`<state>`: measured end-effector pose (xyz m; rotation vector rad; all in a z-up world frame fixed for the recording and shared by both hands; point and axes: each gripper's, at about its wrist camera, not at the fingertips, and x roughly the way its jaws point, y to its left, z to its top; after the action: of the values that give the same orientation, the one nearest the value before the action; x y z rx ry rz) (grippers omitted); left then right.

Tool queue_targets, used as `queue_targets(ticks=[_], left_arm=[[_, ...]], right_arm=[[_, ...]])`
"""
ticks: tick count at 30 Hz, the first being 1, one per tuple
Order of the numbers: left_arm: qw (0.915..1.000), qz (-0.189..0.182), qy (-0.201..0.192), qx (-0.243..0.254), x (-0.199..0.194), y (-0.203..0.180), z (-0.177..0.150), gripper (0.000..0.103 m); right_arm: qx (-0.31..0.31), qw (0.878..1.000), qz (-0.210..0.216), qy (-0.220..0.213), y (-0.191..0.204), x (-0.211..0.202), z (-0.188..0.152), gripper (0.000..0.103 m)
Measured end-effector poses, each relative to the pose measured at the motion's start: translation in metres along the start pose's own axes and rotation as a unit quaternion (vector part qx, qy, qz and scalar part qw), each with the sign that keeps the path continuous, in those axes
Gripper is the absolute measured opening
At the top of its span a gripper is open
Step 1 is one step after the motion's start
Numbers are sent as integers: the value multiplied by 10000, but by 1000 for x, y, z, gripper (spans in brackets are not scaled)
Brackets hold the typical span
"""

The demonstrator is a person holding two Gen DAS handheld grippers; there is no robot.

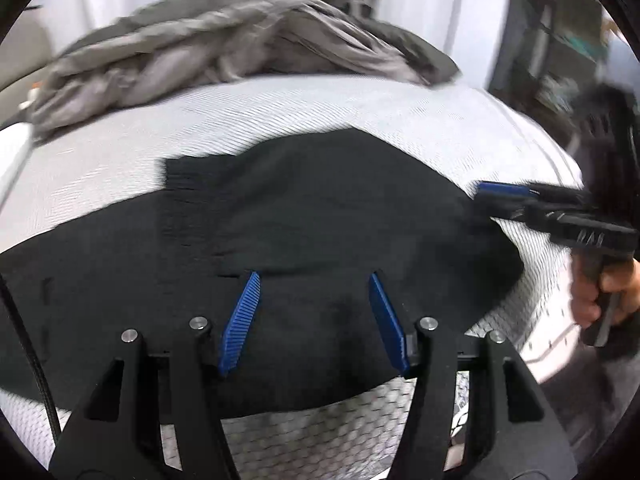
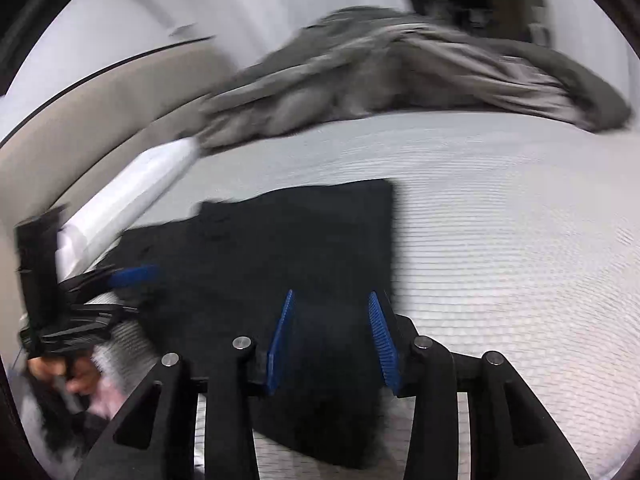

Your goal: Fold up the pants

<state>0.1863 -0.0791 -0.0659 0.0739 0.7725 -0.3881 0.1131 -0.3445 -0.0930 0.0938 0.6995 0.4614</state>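
Right now your left gripper (image 1: 314, 284) hovers over the near part of the black pants (image 1: 280, 216), its blue pads about half apart with nothing pinched between them. Your right gripper (image 2: 330, 300) hangs over the same pants, jaws parted, no cloth gripped. The pants lie flat and folded on the white mattress (image 2: 500, 240), close to its near edge. Beyond the pants, well apart from them, a rumpled grey blanket (image 1: 224, 40) is heaped along the mattress's far side.

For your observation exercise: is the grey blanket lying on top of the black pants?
No, the grey blanket lies apart from the black pants.
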Motion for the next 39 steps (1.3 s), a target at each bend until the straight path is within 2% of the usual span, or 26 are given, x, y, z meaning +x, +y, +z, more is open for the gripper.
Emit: queue_targets(ticks=[1, 3, 4, 7, 9, 10, 11, 12, 13, 14, 16, 18, 21, 23, 26, 28, 29, 30, 31, 33, 36, 39], left_arm=[[9999, -58, 113, 97, 9, -3, -3, 54], [9985, 101, 353, 414, 30, -9, -10, 54], [9977, 113, 334, 574, 32, -9, -16, 54], [9980, -117, 248, 565, 21, 7, -29, 54], [9986, -336, 269, 313, 10, 23, -35, 54], [9988, -343, 271, 198, 5, 30, -37, 54], [9988, -389, 274, 121, 2, 34, -39, 54], [9990, -343, 268, 75, -3, 35, -39, 54], [9994, -241, 262, 30, -7, 34, -36, 54], [9996, -160, 223, -22, -13, 32, -30, 54], [9997, -147, -173, -84, -27, 25, -14, 54], [9990, -47, -437, -63, -29, 15, 4, 56], [9998, -37, -161, -51, 2, 7, 22, 56], [9986, 151, 369, -334, 34, 18, 23, 56], [9979, 135, 489, -413, 47, 34, 18, 54], [9986, 71, 436, -290, 36, 38, 12, 50], [9987, 39, 438, -248, 30, 41, 7, 50], [9988, 84, 428, -202, 26, 43, 3, 50], [9987, 219, 422, -166, 20, 45, -1, 50], [9984, 315, 440, -169, 10, 47, -10, 50], [9981, 413, 245, -373, -9, 47, -7, 50], [9976, 291, -252, -574, -30, 39, 10, 51]], right_arm=[[-147, 9997, 95, 183, 13, 15, -3, 42], [-392, 9963, 402, 647, 33, 50, -13, 42], [-474, 9945, 449, 819, 38, 61, -18, 42], [-776, 9933, 339, 791, 32, 60, -31, 40], [-1094, 9899, -564, 696, 18, 45, -36, 40], [-1320, 9804, -1338, 597, 7, 36, -40, 40], [-1288, 9772, -1579, 589, -1, 31, -42, 48], [-982, 9822, -1471, 630, -15, 25, -43, 53], [-570, 9896, -1171, 613, -27, 16, -40, 54], [-368, 9921, -1058, 565, -29, 13, -36, 54], [-396, 9918, -1195, 232, -18, -1, -23, 53], [-528, 9930, -1052, -46, 4, -3, -12, 53], [-208, 9990, -375, -160, 28, 11, -1, 53], [-232, 9993, -236, 182, 40, 43, 2, 53], [-511, 9944, -422, 817, 48, 78, -4, 52], [-772, 9909, -795, 768, 35, 73, -11, 52], [-646, 9902, -988, 749, 22, 66, -11, 52], [-418, 9905, -1096, 713, 6, 57, -11, 52], [-277, 9892, -1244, 721, -7, 48, -13, 47], [-427, 9815, -1775, 576, -18, 33, -19, 50], [-150, 9891, -1422, 357, -22, 8, -20, 50], [-144, 9935, -1125, 84, -10, -13, -7, 50]])
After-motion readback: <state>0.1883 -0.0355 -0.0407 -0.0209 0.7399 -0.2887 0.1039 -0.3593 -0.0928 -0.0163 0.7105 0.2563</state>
